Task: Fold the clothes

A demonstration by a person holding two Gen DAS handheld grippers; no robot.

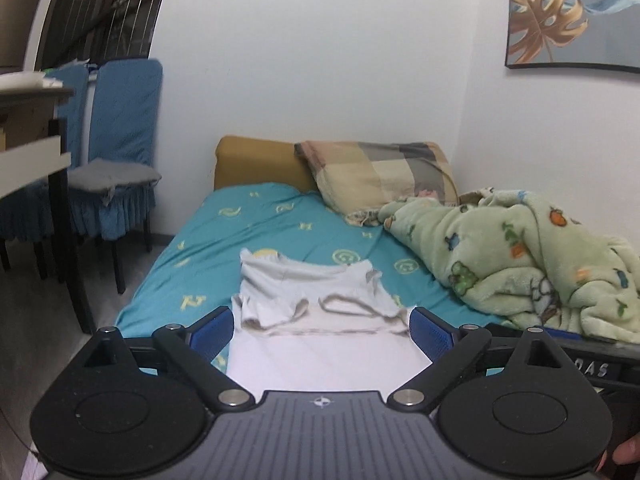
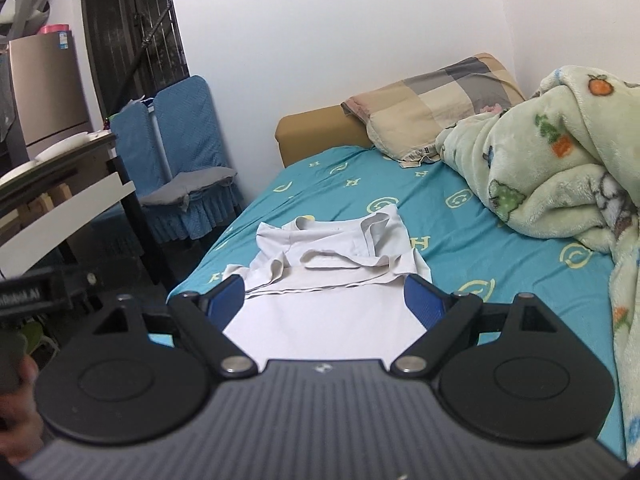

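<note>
Garment: a white shirt is laid lengthwise on the teal bedsheet, toward the sheet's left edge, with its far end already turned back so that both sleeves are bunched across the body. The near half is smooth and flat. It is judged that the fold is partly made and that a further fold of the near hem is outstanding.

Largest hazard: the mattress edge. The shirt's left side lies close to the drop beside the chairs, and a sideways drag during the next lift would be likely to pull cloth over that edge.

Second hazard: the green fleece blanket is heaped on the right of the bed, apart from the shirt. A wide swing of the right tool could snag it and drag it onto the fold.

Third hazard: the loose sleeves. Their stacked layers are uneven, and a pinch taken too shallow would be expected to catch one layer only, so the fold would unroll when raised.

Left gripper and right gripper are both spread wide, empty, and poised above the near half of the shirt. Whether the fingertips touch the cloth cannot be settled, since the near fabric is overexposed in both wrist views.
</note>
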